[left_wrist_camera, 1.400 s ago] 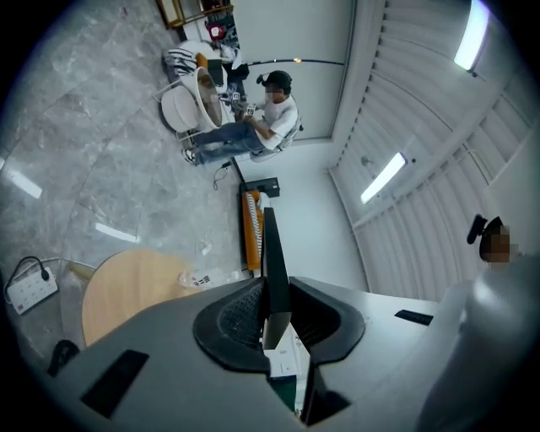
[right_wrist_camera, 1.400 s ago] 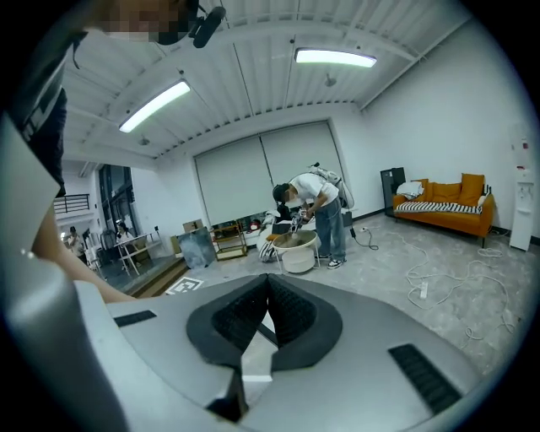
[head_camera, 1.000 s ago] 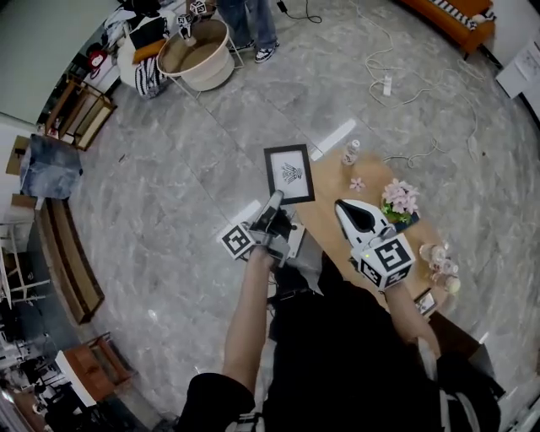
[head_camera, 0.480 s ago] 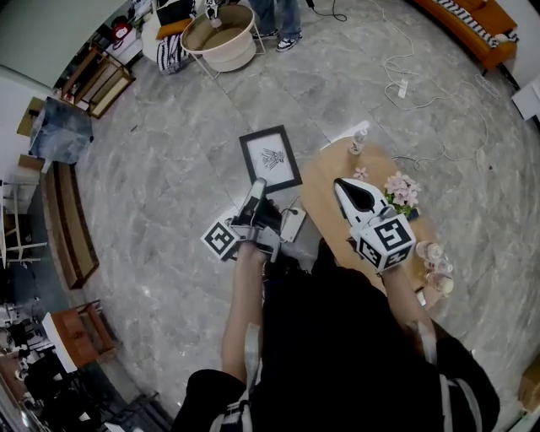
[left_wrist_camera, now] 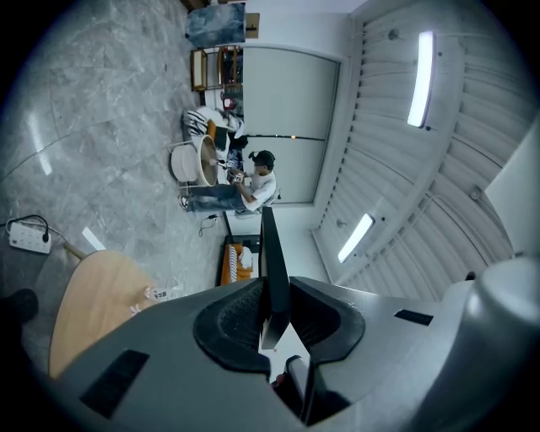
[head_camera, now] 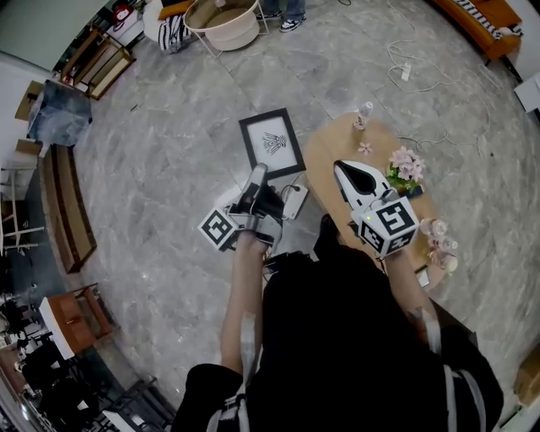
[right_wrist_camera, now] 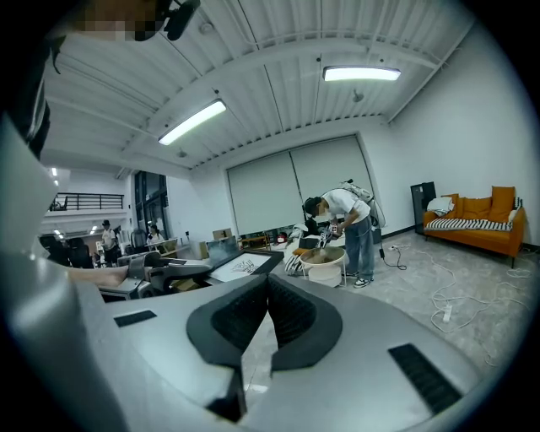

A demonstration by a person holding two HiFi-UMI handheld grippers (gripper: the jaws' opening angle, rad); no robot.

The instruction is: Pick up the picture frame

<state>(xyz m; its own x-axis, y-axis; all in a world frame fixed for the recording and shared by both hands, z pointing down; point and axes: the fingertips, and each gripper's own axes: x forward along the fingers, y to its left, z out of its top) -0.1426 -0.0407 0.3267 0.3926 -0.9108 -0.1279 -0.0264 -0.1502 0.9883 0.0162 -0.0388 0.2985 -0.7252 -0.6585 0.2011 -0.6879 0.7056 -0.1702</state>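
A black picture frame point(head_camera: 272, 143) with a white mat and a small dark drawing hangs tilted above the grey floor, just left of the wooden table's point(head_camera: 325, 164) end. My left gripper point(head_camera: 256, 175) is shut on its near edge. In the left gripper view the frame point(left_wrist_camera: 272, 253) stands edge-on, pinched between the ribbed pads of that gripper point(left_wrist_camera: 275, 304). My right gripper point(head_camera: 342, 169) hovers over the table with its jaws shut on nothing. The right gripper view shows its own shut tips point(right_wrist_camera: 268, 285) and, beyond them, the frame point(right_wrist_camera: 245, 266) lying nearly flat.
On the table stand pink flowers point(head_camera: 405, 164), a small bottle point(head_camera: 363, 112) and several cups point(head_camera: 439, 245). A round cream basket point(head_camera: 224, 21) with a person point(right_wrist_camera: 346, 215) beside it stands far ahead. A power strip and cables point(head_camera: 405, 72), an orange sofa point(right_wrist_camera: 477, 218) and a bench point(head_camera: 63, 219) ring the floor.
My left gripper has lifted the frame higher and swung it a little away to the left. The right gripper has shifted slightly over the table, still shut.
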